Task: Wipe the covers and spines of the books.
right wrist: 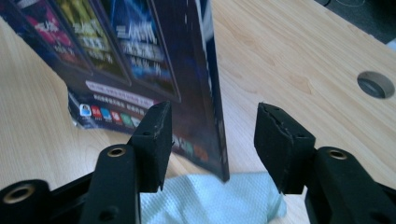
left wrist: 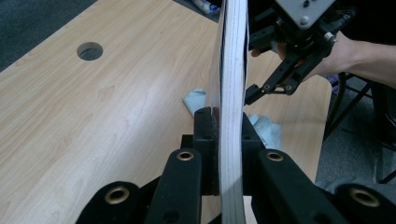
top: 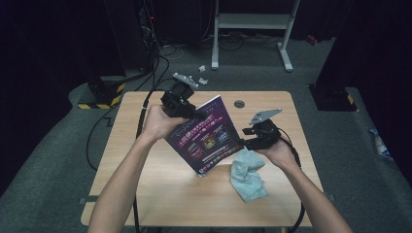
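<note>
High view: the left tongs point(top: 187, 109) clench the book point(top: 206, 136) upright above the worktop point(top: 145, 170). The right tongs point(top: 248, 141) gape astride its lower corner, not yet closed; the cloth point(top: 248, 177) lies just beneath them, unused.

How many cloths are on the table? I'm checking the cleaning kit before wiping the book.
1. A light blue cloth lies crumpled on the table, under the lower corner of the book and by the right gripper. The book could hide more.
</note>
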Motion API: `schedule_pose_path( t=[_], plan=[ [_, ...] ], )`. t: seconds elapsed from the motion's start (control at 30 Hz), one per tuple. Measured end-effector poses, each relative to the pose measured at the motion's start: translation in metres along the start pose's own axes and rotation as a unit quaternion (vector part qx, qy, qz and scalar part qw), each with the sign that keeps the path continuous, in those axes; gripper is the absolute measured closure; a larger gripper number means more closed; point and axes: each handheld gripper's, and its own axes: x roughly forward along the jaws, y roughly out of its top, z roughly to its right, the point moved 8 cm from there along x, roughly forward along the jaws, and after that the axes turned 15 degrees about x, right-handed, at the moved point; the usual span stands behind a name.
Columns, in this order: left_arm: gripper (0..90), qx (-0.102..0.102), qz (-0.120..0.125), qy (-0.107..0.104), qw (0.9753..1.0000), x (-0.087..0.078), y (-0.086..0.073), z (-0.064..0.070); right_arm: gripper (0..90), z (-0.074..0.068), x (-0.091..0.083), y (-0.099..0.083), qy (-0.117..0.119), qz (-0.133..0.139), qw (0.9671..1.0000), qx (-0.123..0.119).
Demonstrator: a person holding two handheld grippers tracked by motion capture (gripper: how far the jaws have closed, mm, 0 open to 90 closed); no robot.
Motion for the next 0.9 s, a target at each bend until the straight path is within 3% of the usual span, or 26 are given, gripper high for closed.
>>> schedule_pose_path(
  t=[0.43, 0.67, 0.9],
  plan=[
    [83.6, 0.005, 0.005, -0.024, 0.9997, 0.006, 0.005, 0.005, 47.0, -0.024, 0.017, 0.009, 0.058, -0.028, 0.9968, -0.047],
    [83.5, 0.003, 0.000, -0.023, 0.9997, 0.007, 0.004, 0.004, 58.5, -0.023, 0.017, 0.009, 0.090, -0.033, 0.9941, -0.051],
    [83.2, -0.003, 0.000, -0.016, 0.9999, 0.009, 0.001, 0.000, 80.7, -0.028, 0.012, 0.008, 0.122, -0.039, 0.9894, -0.069]
  ],
)
